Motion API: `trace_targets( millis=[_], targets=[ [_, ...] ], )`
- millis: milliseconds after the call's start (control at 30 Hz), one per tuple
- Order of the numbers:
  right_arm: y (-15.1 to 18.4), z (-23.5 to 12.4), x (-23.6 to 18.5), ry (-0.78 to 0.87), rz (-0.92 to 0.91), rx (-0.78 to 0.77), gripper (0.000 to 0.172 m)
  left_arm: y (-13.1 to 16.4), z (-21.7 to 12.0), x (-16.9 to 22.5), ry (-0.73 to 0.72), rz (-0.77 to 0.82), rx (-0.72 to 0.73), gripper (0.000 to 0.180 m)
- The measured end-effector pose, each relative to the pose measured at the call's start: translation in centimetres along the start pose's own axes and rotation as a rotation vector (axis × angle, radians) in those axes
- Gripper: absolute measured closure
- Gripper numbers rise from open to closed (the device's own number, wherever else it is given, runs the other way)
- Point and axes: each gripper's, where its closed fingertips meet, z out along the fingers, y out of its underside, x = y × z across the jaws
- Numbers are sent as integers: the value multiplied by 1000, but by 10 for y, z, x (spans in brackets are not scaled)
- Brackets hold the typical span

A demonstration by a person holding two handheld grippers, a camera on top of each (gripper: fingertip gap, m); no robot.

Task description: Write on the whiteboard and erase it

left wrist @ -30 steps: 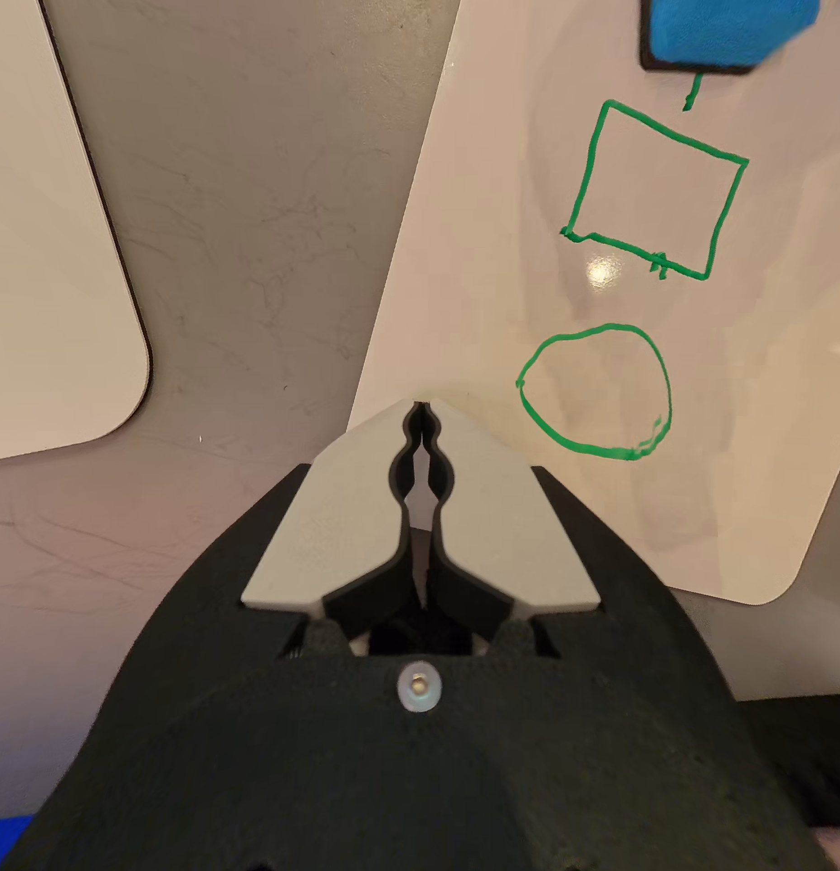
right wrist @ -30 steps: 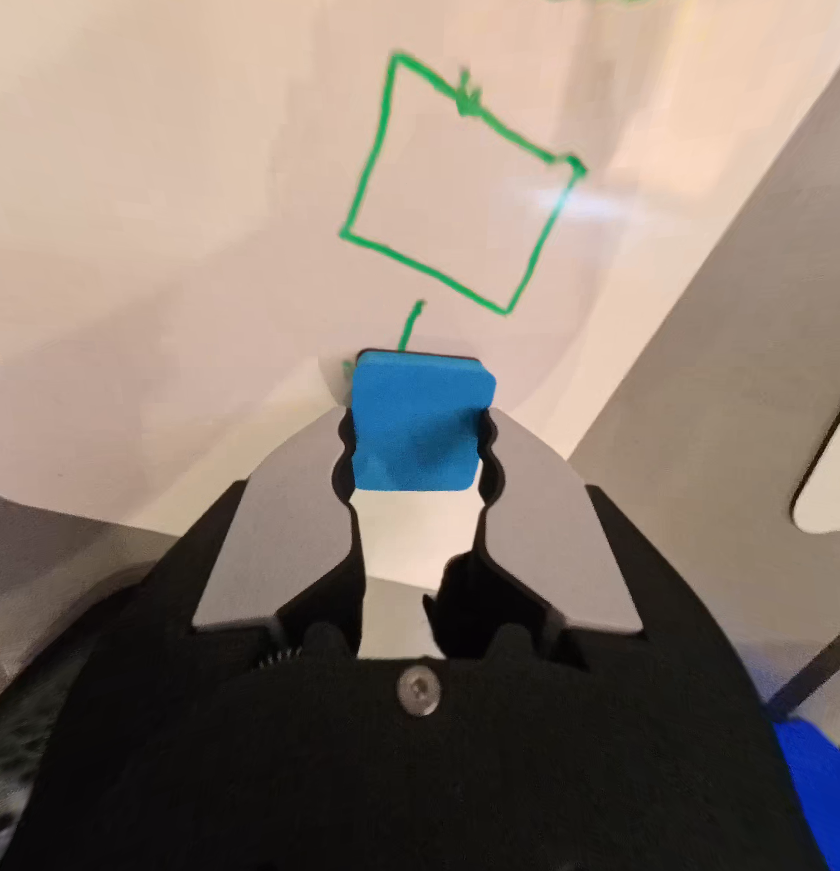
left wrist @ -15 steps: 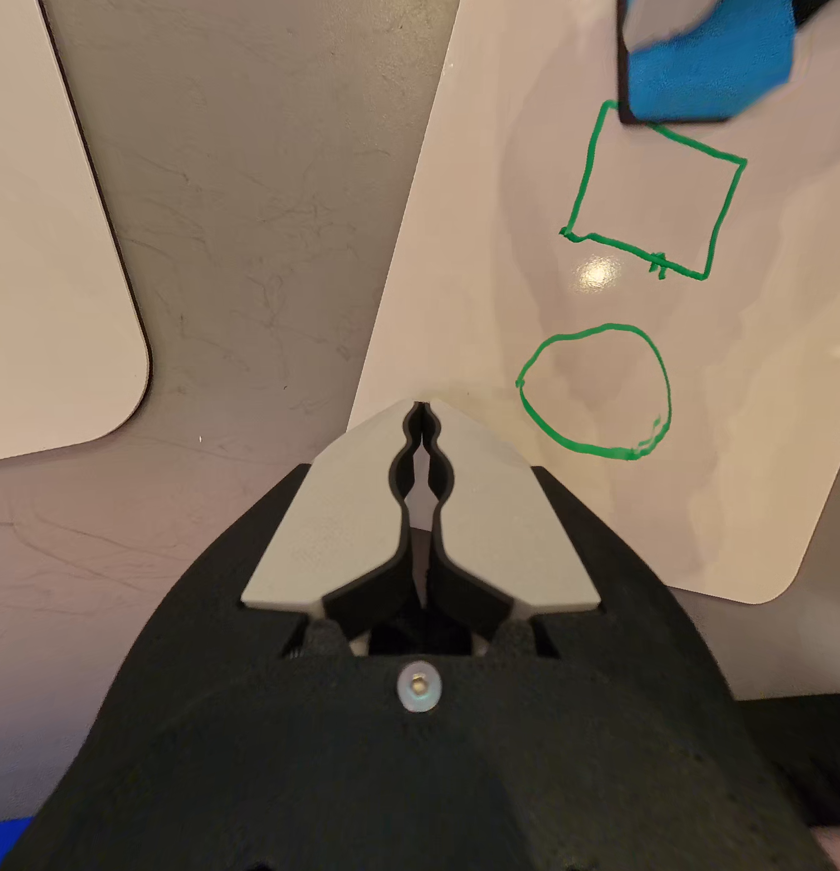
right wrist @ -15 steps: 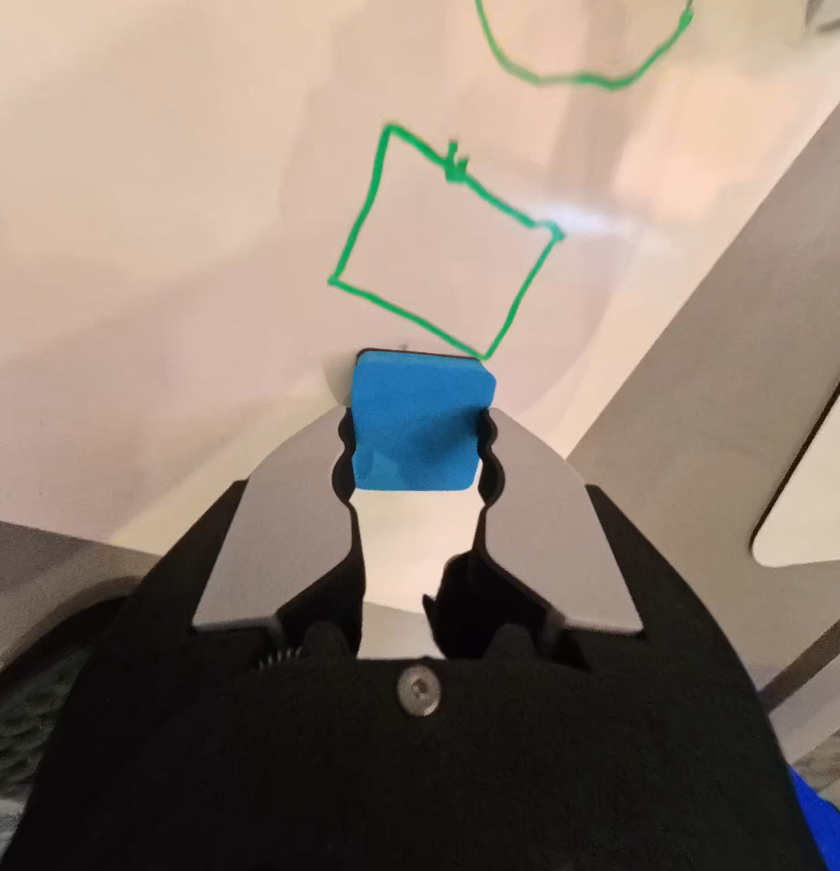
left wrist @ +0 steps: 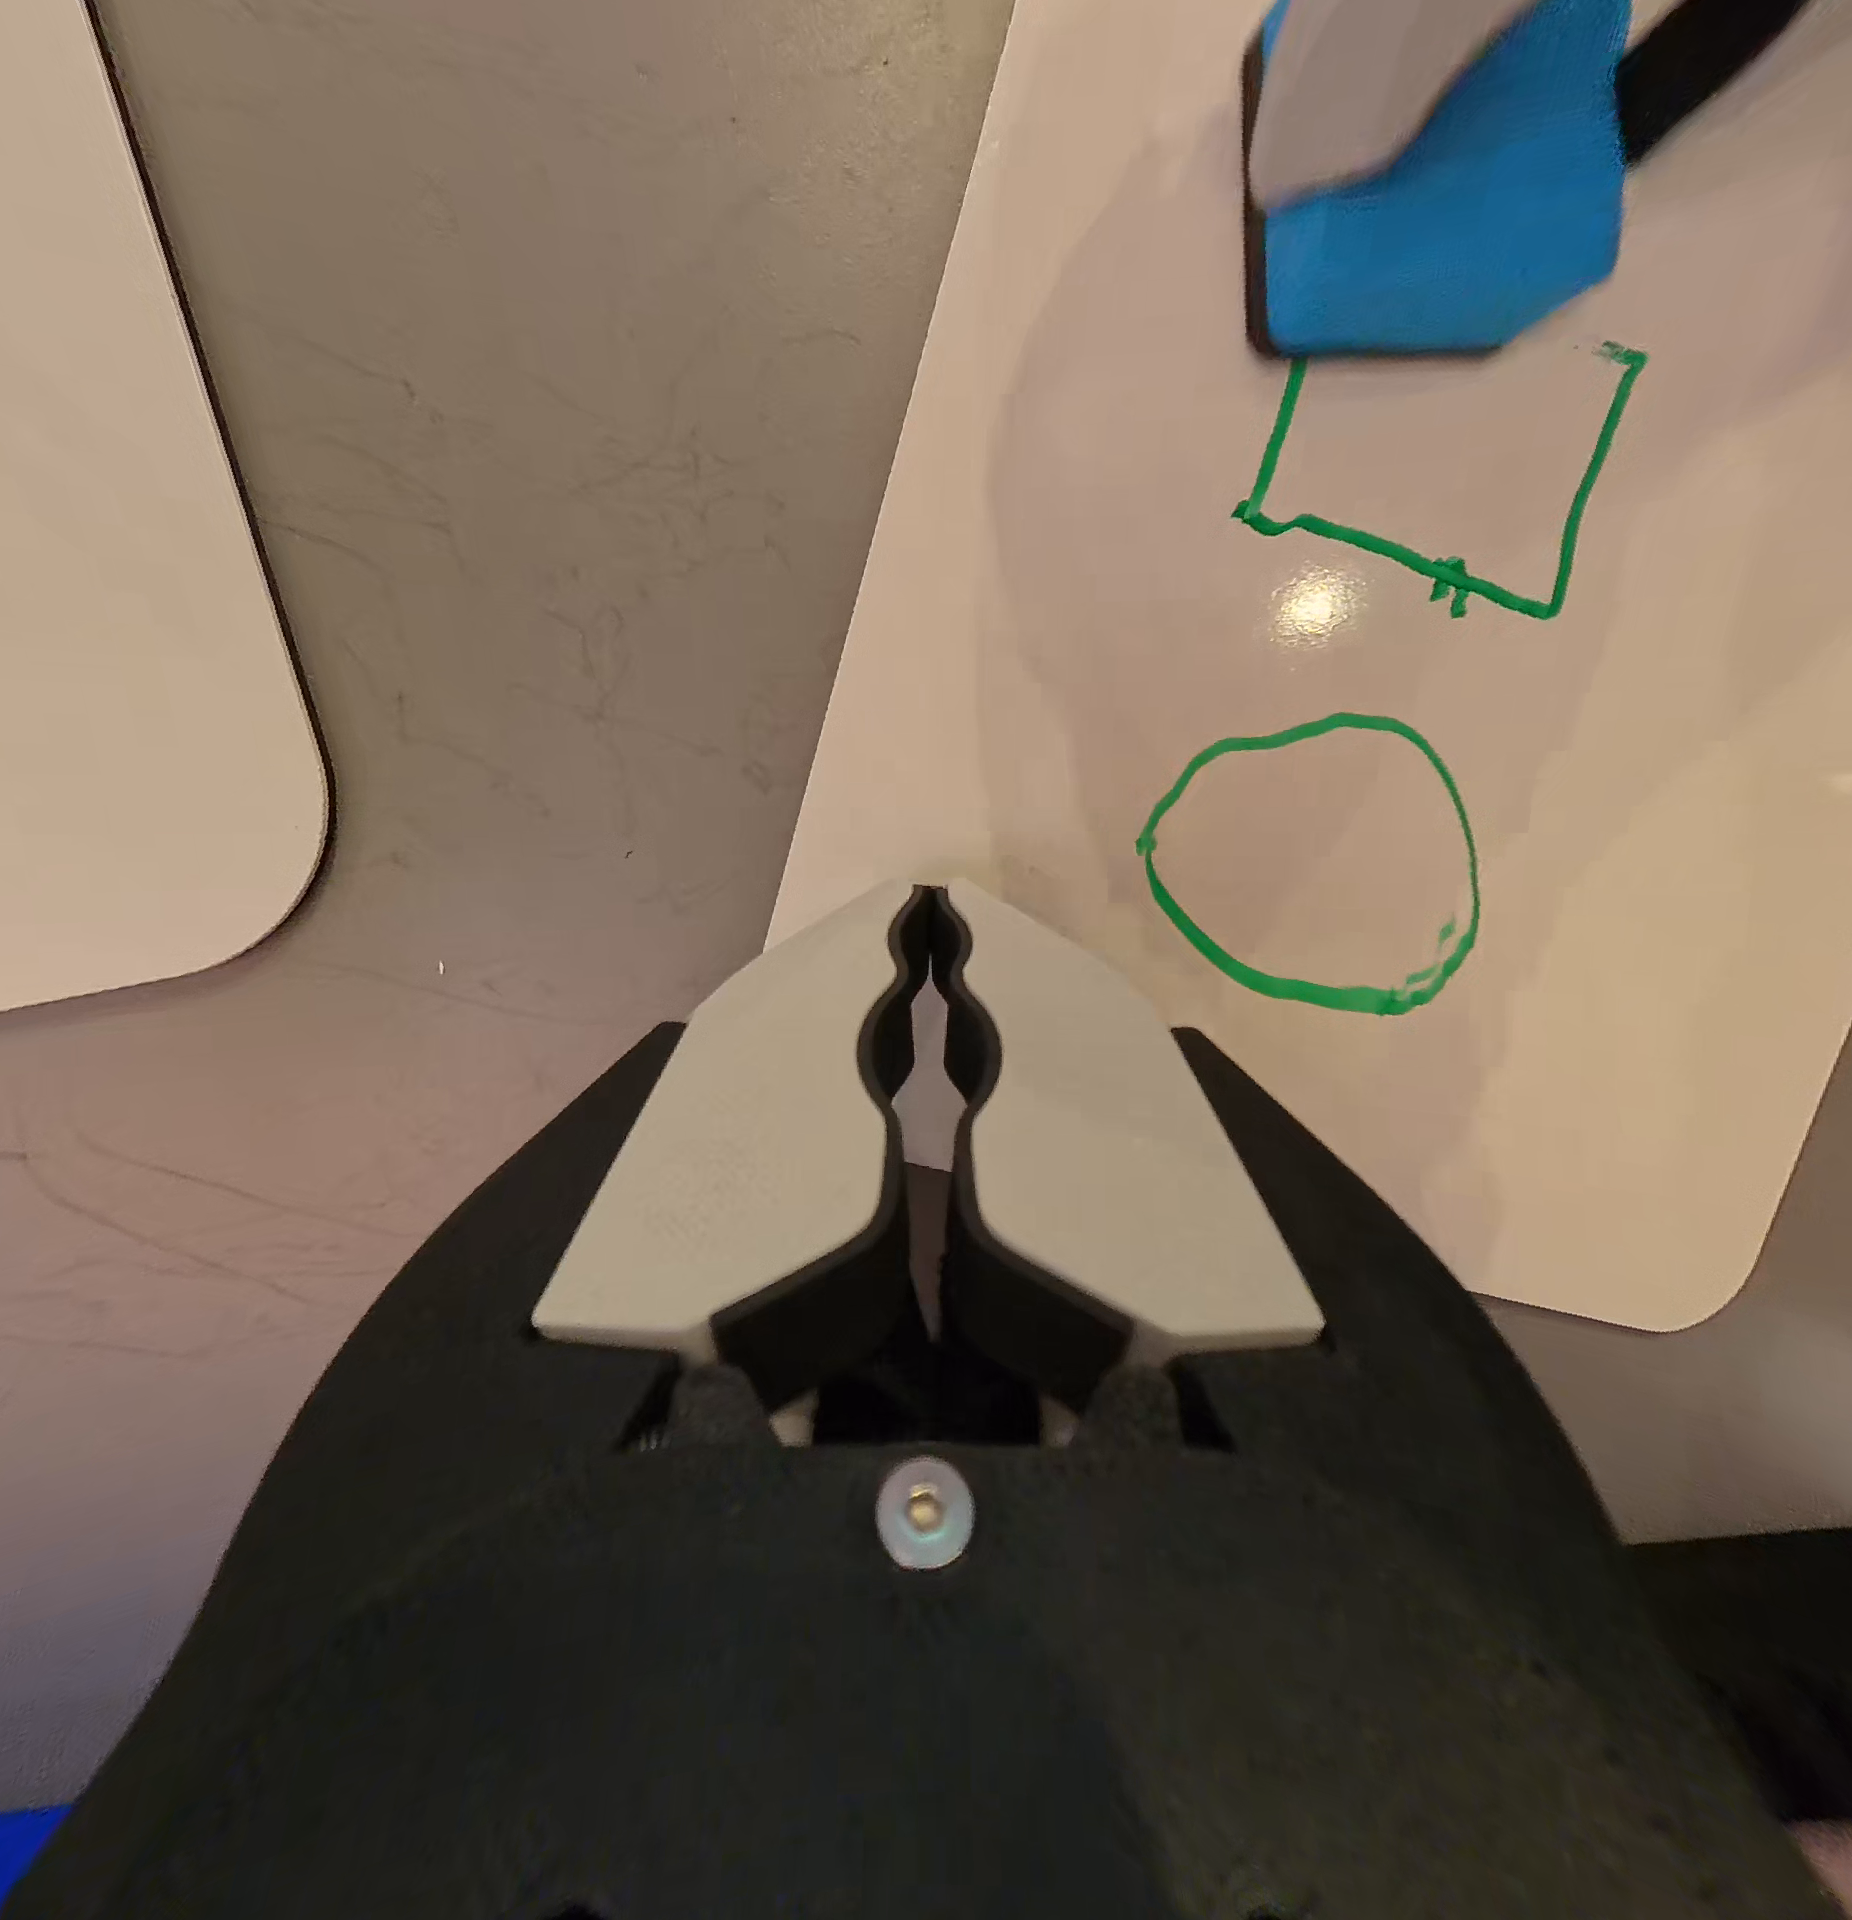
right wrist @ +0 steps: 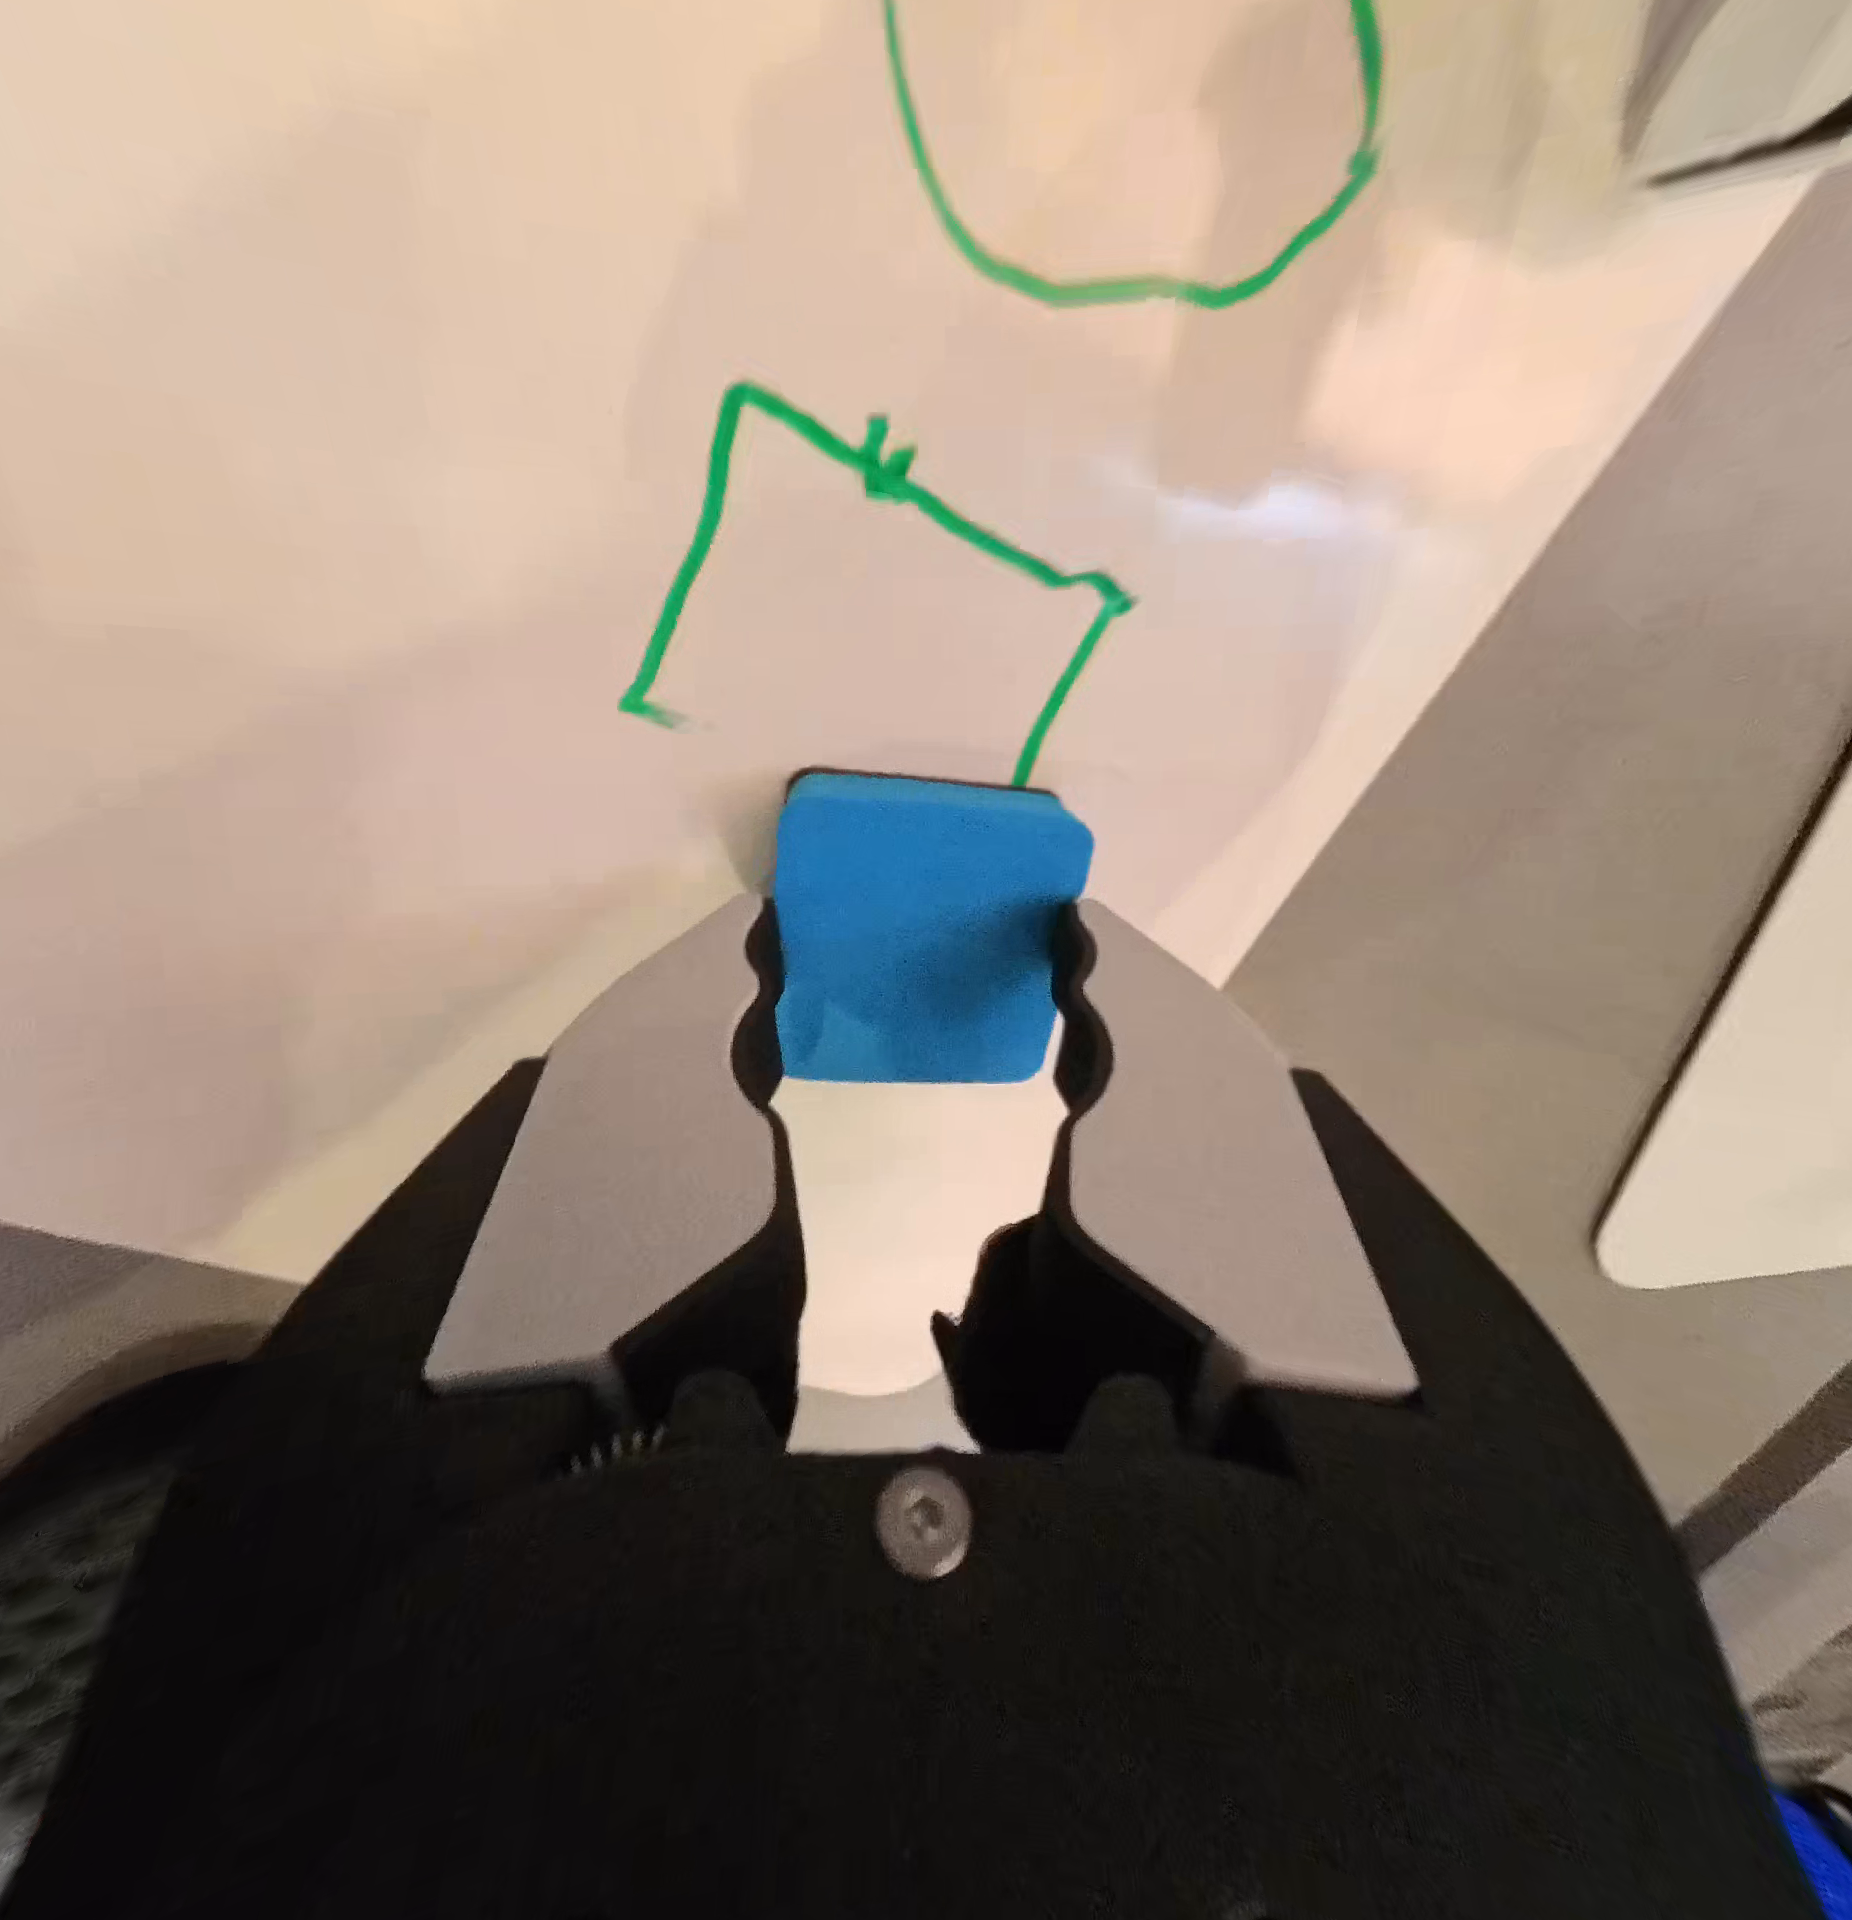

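Slipping is the first worry: the right gripper (right wrist: 917, 997) squeezes a blue eraser (right wrist: 922, 925) by its soft foam sides, both pads pressed in, and the foam already looks dented, so a hard sideways drag could twist the block loose. The eraser lies flat on the whiteboard (left wrist: 1109, 520), at the far edge of a green square (left wrist: 1421, 488) whose nearest side is already wiped away. Three sides remain, and a green circle (left wrist: 1306, 862) beyond is untouched. A stroke narrower than the square would probably leave stubs at its corners, like the small green smear at the open corner.

The board itself lies loose on the grey worktop (left wrist: 548, 520), so it could slide under the rubbing. The left gripper (left wrist: 930, 904) is closed on nothing, its tips over the board's corner; whether it presses down there cannot be told. If it does not, the board may turn. A second white board (left wrist: 101, 520) lies well apart to the left.
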Motion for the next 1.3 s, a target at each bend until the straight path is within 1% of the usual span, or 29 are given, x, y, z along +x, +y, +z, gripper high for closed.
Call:
trace_targets(
  millis=[67, 100, 167, 233, 300, 333, 367, 433, 500, 567, 633, 700, 733, 767, 833, 867, 900, 967, 1000, 1067, 1133, 1167, 1233, 1267, 1300],
  targets=[
    [-21, 3, 2, 2, -42, 34, 120, 0, 0, 0, -2, 1, 0, 180],
    [-23, 2, -1, 0, -64, 29, 120, 0, 0, 0, -3, 1, 0, 180],
    [-9, 0, -5, -27, -63, 10, 120, 0, 0, 0, -1, 2, 2, 180],
    [-4, 2, 9, -14, -9, 0, 120, 0, 0, 0, 2, 1, 2, 180],
    [-23, 5, 18, 4, -23, 24, 120, 0, 0, 0, 1, 1, 1, 180],
    [-34, 6, 16, 0, -45, 47, 120, 0, 0, 0, 0, 1, 2, 180],
    [-37, 6, 12, -3, -70, 44, 120, 0, 0, 0, -1, 2, 3, 180],
    [-27, 4, 8, -38, -82, 38, 120, 0, 0, 0, 1, 1, 3, 180],
    [-22, 6, 25, -23, -48, 3, 120, 0, 0, 0, 2, 1, 2, 180],
    [-39, 9, 32, -12, -66, 16, 120, 0, 0, 0, 2, 0, 4, 180],
    [-48, 9, 20, -21, -120, 26, 120, 0, 0, 0, 2, 1, 5, 180],
    [-35, 6, 12, -47, -119, 24, 120, 0, 0, 0, 5, 0, 6, 180],
    [-28, 6, 19, -40, -91, 9, 120, 0, 0, 0, 7, 0, 7, 180],
    [-28, 8, 26, -28, -73, 3, 120, 0, 0, 0, 9, -1, 7, 180],
    [-44, 10, 28, -11, -99, 13, 120, 0, 0, 0, 8, -3, 9, 180],
    [-55, 10, 21, -20, -119, 37, 120, 0, 0, 0, 7, -4, 10, 180],
    [-58, 9, 12, -27, -148, 45, 120, 0, 0, 0, 7, -3, 10, 180],
    [-43, 6, 1, -54, -159, 21, 120, 0, 0, 0, 6, -2, 8, 180],
    [-37, 6, 4, -58, -126, 14, 120, 0, 0, 0, 6, -1, 6, 180],
    [-44, 8, 13, -29, -105, 16, 120, 0, 0, 0, 5, -1, 5, 180],
    [-63, 9, 2, -29, -158, 46, 120, 0, 0, 0, 5, -2, 8, 179],
    [-64, 8, -5, -33, -172, 45, 120, 0, 0, 0, 5, -1, 9, 179],
    [-48, 5, -12, -49, -164, 16, 120, 0, 0, 0, 6, -1, 8, 180],
    [-41, 5, -7, -47, -142, -3, 120, 0, 0, 0, 6, -1, 7, 180],
    [-42, 6, -2, -40, -125, -7, 120, 0, 0, 0, 6, -1, 6, 180]
  ],
)
